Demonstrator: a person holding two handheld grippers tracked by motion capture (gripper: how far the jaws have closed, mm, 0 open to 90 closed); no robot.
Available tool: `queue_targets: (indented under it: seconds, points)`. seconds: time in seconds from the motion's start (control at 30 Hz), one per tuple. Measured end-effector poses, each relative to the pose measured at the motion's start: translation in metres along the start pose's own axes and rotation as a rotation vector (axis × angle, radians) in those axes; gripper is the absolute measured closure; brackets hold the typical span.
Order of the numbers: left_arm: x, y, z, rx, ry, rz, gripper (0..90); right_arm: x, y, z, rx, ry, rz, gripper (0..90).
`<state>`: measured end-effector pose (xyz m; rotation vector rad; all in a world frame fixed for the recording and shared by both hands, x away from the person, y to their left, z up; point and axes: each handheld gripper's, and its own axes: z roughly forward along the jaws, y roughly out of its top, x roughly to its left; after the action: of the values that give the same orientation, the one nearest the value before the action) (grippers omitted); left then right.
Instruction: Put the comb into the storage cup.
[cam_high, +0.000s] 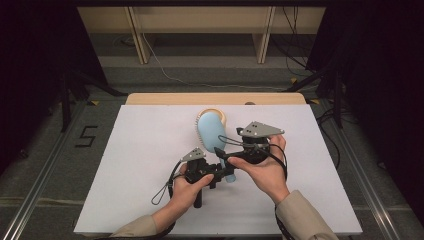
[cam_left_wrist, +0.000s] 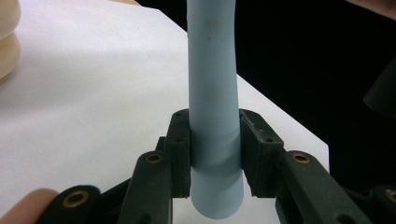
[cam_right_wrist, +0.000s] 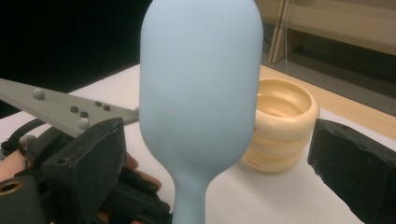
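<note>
Beside the cream ring (cam_right_wrist: 280, 123), left gripper (cam_left_wrist: 215, 156) clamps the blue brush (cam_high: 212, 132) handle; right gripper (cam_right_wrist: 219, 158) stands apart around it.

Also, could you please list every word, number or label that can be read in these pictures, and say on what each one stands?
"5": one dark figure marked on the grey floor, left of the table.
The blue brush, the cream ring holder and both grippers carry no readable text.
</note>
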<state>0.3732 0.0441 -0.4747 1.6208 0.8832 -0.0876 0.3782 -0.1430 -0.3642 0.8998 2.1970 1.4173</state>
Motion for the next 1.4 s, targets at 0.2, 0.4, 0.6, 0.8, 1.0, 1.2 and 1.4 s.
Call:
queue_targets:
  seconds: [0.2,0.4,0.6,0.8,1.0,1.2,1.4]
  points:
    - [-0.001,0.000,0.000,0.001,-0.001,-0.005,66.4,0.001,0.006,0.002,-0.018,0.001,-0.003,4.8]
    - [-0.002,-0.002,0.001,0.000,-0.008,-0.008,66.3,0.001,0.011,0.008,-0.023,0.001,-0.002,4.7]
    - [-0.003,-0.002,0.001,0.004,-0.010,0.003,66.4,0.001,0.013,0.013,-0.024,0.002,-0.004,4.1]
    - [-0.004,-0.003,0.002,0.007,-0.012,-0.001,66.3,0.001,0.014,0.017,-0.024,0.003,0.002,3.1]
    - [-0.005,-0.005,0.003,0.017,-0.016,0.006,66.3,0.001,0.015,0.020,-0.027,0.007,0.003,2.8]
    - [-0.008,-0.009,0.006,0.027,-0.024,0.008,66.4,0.002,0.017,0.022,-0.027,0.010,0.005,2.7]
    - [-0.011,-0.011,0.007,0.034,-0.029,0.015,66.3,0.002,0.017,0.024,-0.023,0.012,0.003,2.7]
